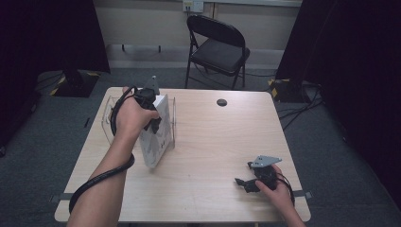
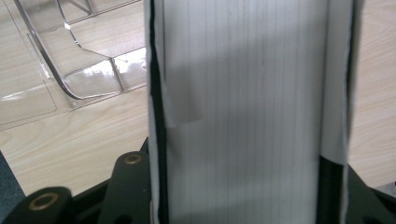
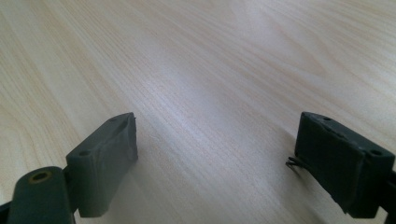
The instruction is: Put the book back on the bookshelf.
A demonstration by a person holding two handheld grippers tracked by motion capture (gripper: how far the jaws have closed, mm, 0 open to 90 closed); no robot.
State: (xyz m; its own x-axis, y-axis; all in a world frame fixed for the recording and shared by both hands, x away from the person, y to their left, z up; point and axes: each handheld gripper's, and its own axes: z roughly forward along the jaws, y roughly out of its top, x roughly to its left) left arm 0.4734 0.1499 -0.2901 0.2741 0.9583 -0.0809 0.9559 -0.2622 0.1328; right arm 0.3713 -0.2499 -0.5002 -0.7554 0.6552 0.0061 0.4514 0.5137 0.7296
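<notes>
The left gripper [image 1: 152, 116] has its black jaws clamped across a thick white book [image 1: 158, 137], standing it upright on the pale wooden table [image 1: 217, 146] beside a clear acrylic stand [image 2: 84, 70] (probably its destination). The right gripper [image 1: 246, 183] rests wide apart, empty, near the table's front edge.

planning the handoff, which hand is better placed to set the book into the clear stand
Left: its claw is shut on the book, right beside the clear stand. The right claw rests open, far across the table.
</notes>
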